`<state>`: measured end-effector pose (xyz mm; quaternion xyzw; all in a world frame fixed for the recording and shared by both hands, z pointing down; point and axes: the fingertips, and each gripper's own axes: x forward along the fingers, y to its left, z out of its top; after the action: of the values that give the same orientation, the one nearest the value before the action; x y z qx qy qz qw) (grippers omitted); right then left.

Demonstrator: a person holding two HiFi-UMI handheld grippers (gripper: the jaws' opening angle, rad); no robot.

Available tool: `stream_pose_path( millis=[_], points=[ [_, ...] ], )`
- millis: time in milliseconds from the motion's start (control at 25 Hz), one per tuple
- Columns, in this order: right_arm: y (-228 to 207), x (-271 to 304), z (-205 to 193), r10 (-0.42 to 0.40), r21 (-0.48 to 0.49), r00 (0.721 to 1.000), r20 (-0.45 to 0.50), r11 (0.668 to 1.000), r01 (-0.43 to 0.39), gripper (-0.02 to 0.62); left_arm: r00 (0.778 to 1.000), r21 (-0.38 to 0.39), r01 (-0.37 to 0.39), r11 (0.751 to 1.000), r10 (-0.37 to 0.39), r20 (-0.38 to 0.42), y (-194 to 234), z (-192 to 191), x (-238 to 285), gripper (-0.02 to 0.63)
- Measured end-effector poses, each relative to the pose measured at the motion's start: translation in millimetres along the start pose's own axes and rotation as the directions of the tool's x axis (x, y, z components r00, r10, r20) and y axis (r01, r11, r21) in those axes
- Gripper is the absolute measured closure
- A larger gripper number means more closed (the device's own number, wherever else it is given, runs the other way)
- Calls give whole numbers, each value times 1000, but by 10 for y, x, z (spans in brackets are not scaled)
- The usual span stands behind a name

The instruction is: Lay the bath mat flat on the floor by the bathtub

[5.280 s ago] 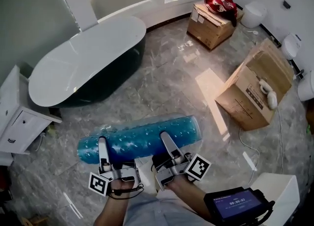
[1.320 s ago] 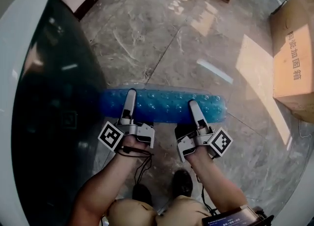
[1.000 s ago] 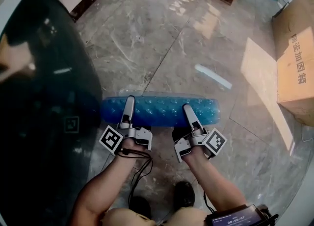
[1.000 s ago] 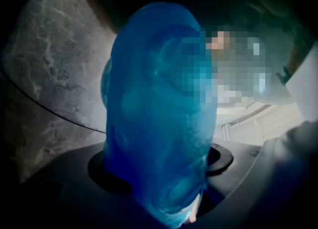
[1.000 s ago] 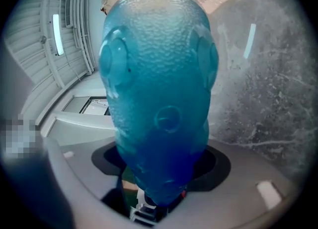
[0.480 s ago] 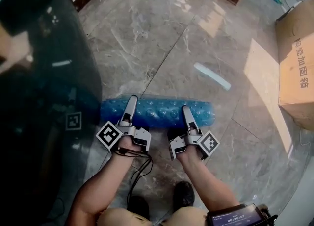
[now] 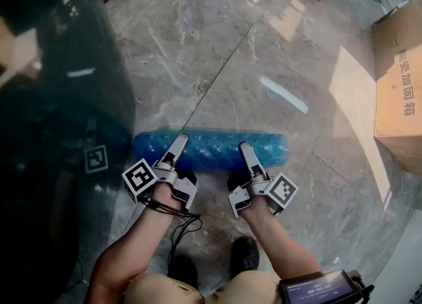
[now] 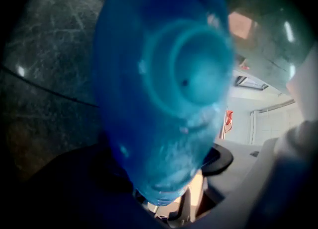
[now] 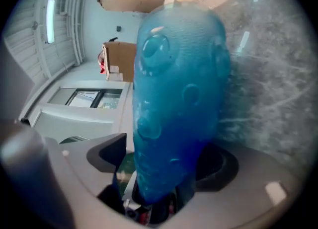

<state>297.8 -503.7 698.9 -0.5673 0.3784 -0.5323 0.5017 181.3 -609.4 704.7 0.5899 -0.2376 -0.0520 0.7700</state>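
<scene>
- Stretching crosswise in front of the person, the rolled-up translucent blue bath mat with round bumps (image 7: 211,151) sits low over the floor, a tight tube not yet laid flat. Its left end lies just beside the bathtub. Whether it touches the floor I cannot tell.
- The left gripper (image 7: 178,143) has the roll near its left end. Its jaws have just been closing a little and stand wide around the roll, pressing on both sides of it. In the left gripper view the blue tube fills the space between them.
- The right gripper (image 7: 242,148) is at the roll's right part. Its jaws have just been opening and stand at their widest with the mat between them. The right gripper view shows the roll lying against the floor-side jaw, with a thin gap at the other.
- Each gripper carries a cube with black-and-white square markers (image 7: 140,179), and bare forearms lead back from both.
- The dark, glossy curved bathtub (image 7: 53,98) takes up the left of the head view.
- The grey veined marble floor (image 7: 198,45) spreads beneath, with sunlit patches.
- A brown cardboard box with printed characters (image 7: 399,85) stands well apart at the right edge.
- A dark shoe (image 7: 245,253) shows below the grippers.
</scene>
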Motion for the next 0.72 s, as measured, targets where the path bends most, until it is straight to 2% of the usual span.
stream_pose_path(
  millis=[80, 160, 200, 240, 320, 360, 400, 440, 480, 520, 560, 600, 680, 720],
  points=[
    [-122, -222, -174, -85, 54, 991, -104, 994, 91, 170, 1000, 21, 10, 1000, -9, -11, 19, 8, -1, 242],
    [-193, -454, -365, -150, 66, 962, -230, 983, 169, 175, 1000, 23, 14, 1000, -14, -7, 46, 17, -3, 250],
    [-153, -538, -460, -158, 48, 944, -291, 983, 179, 223, 1000, 24, 16, 1000, -16, -7, 53, 20, 0, 250],
    [-43, -581, -547, -148, 13, 928, -343, 987, 162, 302, 1000, 26, 19, 999, -19, -8, 55, 21, 4, 250],
    [340, -520, -684, -99, -133, 907, -410, 990, 48, 514, 1000, 30, 25, 999, -25, -9, 53, 20, 7, 250],
    [550, -419, -726, -78, -248, 902, -425, 968, -33, 564, 1000, 31, 28, 999, -27, -9, 52, 17, 9, 250],
    [715, -287, -750, -73, -384, 900, -429, 917, -109, 581, 1000, 31, 30, 999, -30, -9, 51, 13, 13, 250],
    [819, -135, -766, -85, -524, 902, -423, 835, -167, 583, 999, 30, 31, 999, -31, -10, 52, 8, 16, 249],
    [867, 31, -786, -105, -642, 906, -411, 739, -205, 591, 999, 28, 32, 999, -32, -11, 55, 6, 18, 249],
    [868, 196, -820, -133, -725, 907, -400, 651, -224, 592, 999, 28, 32, 999, -32, -13, 58, 6, 18, 249],
    [820, 340, -868, -173, -778, 903, -394, 586, -227, 592, 999, 31, 31, 999, -31, -16, 61, 9, 16, 249],
    [728, 445, -927, -230, -809, 890, -395, 546, -218, 592, 999, 36, 29, 999, -28, -22, 63, 10, 12, 247],
    [525, 525, -1047, -341, -847, 850, -401, 491, -202, 592, 999, 53, 23, 998, -21, -47, 61, -3, 5, 249],
    [467, 523, -1087, -370, -864, 840, -396, 460, -205, 593, 998, 58, 22, 998, -18, -62, 51, -18, 0, 250]
  ],
)
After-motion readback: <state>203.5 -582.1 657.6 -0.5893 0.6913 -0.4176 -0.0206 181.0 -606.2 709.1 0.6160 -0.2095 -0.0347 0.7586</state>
